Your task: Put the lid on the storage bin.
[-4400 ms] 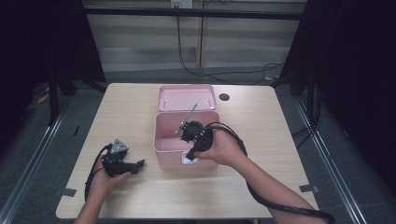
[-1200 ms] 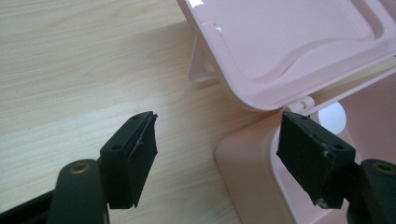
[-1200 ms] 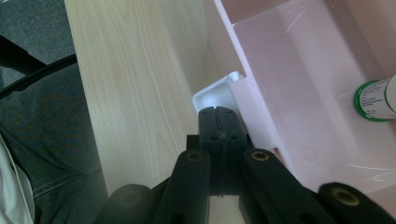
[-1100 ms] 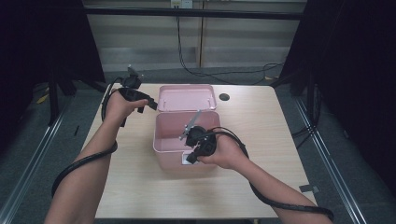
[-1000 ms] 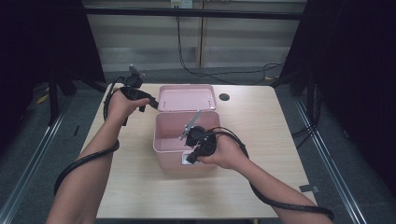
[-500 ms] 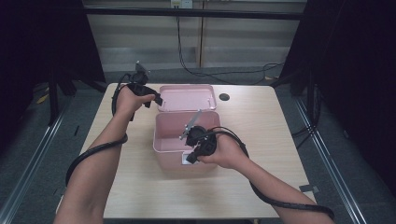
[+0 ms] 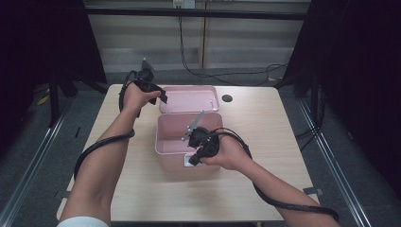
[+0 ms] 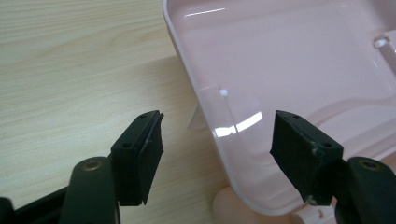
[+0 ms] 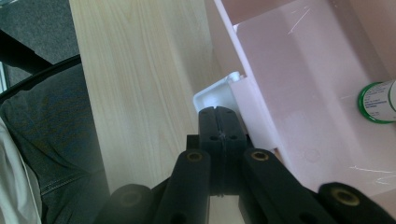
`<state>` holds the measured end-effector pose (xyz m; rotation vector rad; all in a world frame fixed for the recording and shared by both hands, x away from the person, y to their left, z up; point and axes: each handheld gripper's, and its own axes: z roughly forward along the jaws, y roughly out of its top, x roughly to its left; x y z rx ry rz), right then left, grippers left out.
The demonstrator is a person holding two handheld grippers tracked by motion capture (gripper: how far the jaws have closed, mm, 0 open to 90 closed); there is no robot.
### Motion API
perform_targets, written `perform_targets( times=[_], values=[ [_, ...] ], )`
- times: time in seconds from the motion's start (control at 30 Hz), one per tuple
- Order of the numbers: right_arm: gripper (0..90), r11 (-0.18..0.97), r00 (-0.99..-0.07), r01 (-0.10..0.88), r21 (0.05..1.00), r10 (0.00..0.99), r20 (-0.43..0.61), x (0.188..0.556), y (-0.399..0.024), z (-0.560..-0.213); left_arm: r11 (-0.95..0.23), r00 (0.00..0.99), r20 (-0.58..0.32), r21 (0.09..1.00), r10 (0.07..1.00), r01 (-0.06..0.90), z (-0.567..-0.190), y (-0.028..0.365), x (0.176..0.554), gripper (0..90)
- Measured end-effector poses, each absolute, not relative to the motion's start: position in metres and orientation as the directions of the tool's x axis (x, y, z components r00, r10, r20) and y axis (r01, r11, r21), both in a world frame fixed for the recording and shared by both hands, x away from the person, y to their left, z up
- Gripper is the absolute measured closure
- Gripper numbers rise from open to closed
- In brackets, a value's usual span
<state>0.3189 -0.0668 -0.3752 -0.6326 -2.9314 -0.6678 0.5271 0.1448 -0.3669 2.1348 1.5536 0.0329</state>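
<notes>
A pink box (image 7: 172, 142) stands open mid-table, its lid (image 7: 189, 99) lying flat behind it. My left gripper (image 7: 162, 97) is at the lid's left end. In the left gripper view it (image 8: 217, 140) is open and astride the lid's rim (image 8: 219, 140), the pads clear of it; the jaws have just been closing a little. My right gripper (image 7: 193, 158) is shut at the box's front wall. In the right gripper view its tips (image 9: 219, 112) rest against the white latch (image 9: 215, 95). A green-capped bottle (image 9: 378, 100) lies inside the box (image 9: 299, 84).
The wooden table (image 7: 283, 137) runs bare to the right of the box and along its front edge. A dark round hole (image 7: 227, 98) sits in the tabletop right of the lid. Cables trail from both grippers across the table.
My left hand has come from the front left up to the back left, then slid right onto the lid's end. The right gripper has stayed at the box's front.
</notes>
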Motion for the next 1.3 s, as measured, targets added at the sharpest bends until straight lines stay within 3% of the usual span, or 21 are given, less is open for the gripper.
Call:
perform_targets(
  times=[1.3],
  values=[
    [90.0, 0.824, -0.918, 0.397, 0.403, 0.358, 0.172, 0.323, -0.068, -0.375, -0.189, 0.295, -0.255, 0.369, 0.921, 0.910, -0.389, 0.128, 0.561, 50.3]
  ],
)
